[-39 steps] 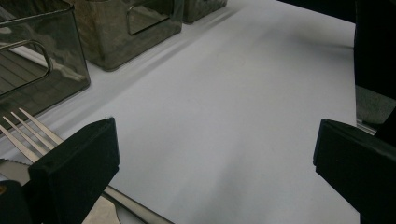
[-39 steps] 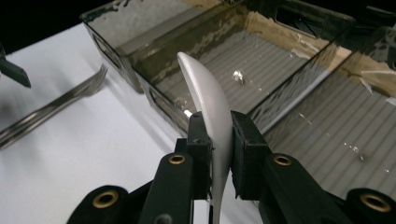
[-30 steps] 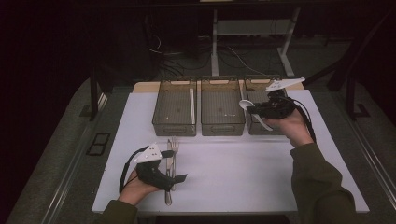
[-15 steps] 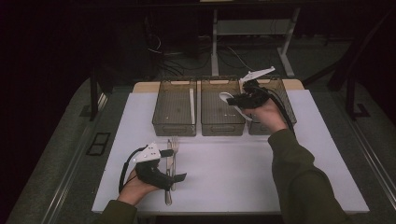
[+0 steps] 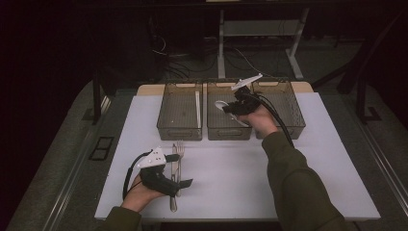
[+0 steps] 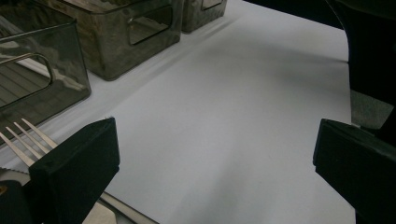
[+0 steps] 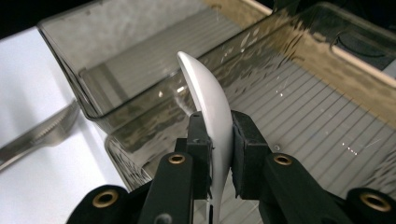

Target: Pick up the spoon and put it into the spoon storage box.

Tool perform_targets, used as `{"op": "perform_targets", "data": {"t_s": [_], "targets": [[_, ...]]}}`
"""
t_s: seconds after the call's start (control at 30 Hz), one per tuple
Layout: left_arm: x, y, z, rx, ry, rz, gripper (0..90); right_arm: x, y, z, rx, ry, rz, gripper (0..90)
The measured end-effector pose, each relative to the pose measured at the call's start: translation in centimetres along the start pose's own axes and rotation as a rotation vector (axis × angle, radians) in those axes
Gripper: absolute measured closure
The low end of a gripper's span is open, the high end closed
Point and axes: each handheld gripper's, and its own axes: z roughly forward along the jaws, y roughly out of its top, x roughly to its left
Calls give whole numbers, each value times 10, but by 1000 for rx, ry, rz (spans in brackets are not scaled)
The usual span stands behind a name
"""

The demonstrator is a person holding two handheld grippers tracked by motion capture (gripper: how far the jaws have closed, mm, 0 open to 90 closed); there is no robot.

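My right gripper (image 5: 231,108) is shut on a white plastic spoon (image 5: 223,104) and holds it above the middle clear bin (image 5: 228,131). In the right gripper view the jaws pinch the spoon (image 7: 208,105) on edge, bowl up, over the bin's ribbed floor (image 7: 299,140). My left gripper (image 5: 169,182) rests on the white mat near the front left, open, with nothing between its wide jaws (image 6: 215,177). A metal fork (image 5: 180,148) and a metal knife (image 5: 173,161) lie side by side just beside it; the fork's tines (image 6: 23,137) show by the left jaw.
Three clear bins stand in a row at the back of the white mat (image 5: 231,183). The left bin (image 5: 179,130) holds a white utensil (image 5: 197,103); the right bin (image 5: 288,103) lies behind the right hand. Dark floor, cables and a desk frame lie beyond.
The right hand has carried the spoon leftward and slightly down, from over the right bin to over the middle bin. The left gripper has stayed put.
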Motion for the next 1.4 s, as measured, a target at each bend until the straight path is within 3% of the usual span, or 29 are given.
{"op": "perform_targets", "data": {"t_s": [0.33, 0.47, 0.53, 0.77, 1.0, 1.23, 1.4], "targets": [[-1, 0, 1, 8, 1, 10, 0, 5, -8, 20, 88, 5, -3, 773], [-1, 0, 2, 12, -1, 13, 0, 5, -9, 18, 97, 32, 17, 619], [-1, 0, 2, 12, -2, 12, 0, 6, -10, 16, 107, 16, 15, 583], [0, -1, 2, 17, -1, 7, 0, 2, -20, -2, 46, 49, 67, 447], [1, -2, 2, 19, -1, 1, 0, 0, -37, -26, -24, 58, 122, 400], [1, -2, 3, 25, 4, 5, 0, 3, -58, -49, -85, 53, 112, 358], [0, -2, 2, 27, 10, 3, 0, 7, -74, -63, -98, 56, 112, 341]]}}
